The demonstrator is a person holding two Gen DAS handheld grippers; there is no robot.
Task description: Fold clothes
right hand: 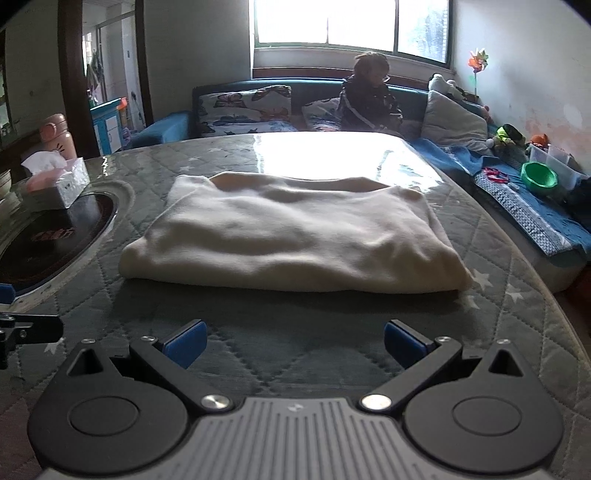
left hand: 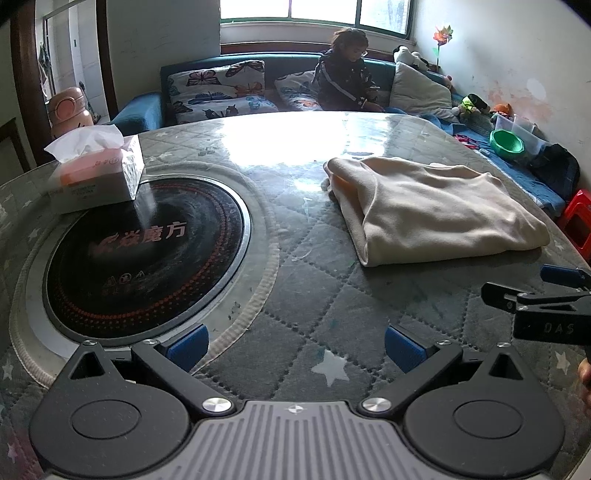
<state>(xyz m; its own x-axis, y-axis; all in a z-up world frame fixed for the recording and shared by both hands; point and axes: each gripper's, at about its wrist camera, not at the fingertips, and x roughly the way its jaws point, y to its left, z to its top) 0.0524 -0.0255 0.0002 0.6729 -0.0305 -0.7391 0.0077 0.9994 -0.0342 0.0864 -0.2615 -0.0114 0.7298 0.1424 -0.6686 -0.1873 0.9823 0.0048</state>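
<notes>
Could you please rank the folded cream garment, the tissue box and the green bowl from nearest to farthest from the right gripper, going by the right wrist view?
From the right gripper:
1. Folded cream garment, straight ahead on the table.
2. Tissue box, far left, by the black cooktop.
3. Green bowl, far right, off the table; close to the tissue box in rank.

Bright window [right hand: 351, 22] at top centre; blue sofa [right hand: 236, 103] with butterfly pillows [left hand: 218, 88] beneath it; stained white wall [left hand: 517, 55] upper right; dark doorframe [right hand: 74, 74] upper left.

Tissue box [left hand: 96, 176] beside black hotplate [left hand: 147, 251]; green bowl [right hand: 539, 176] on bench.
</notes>
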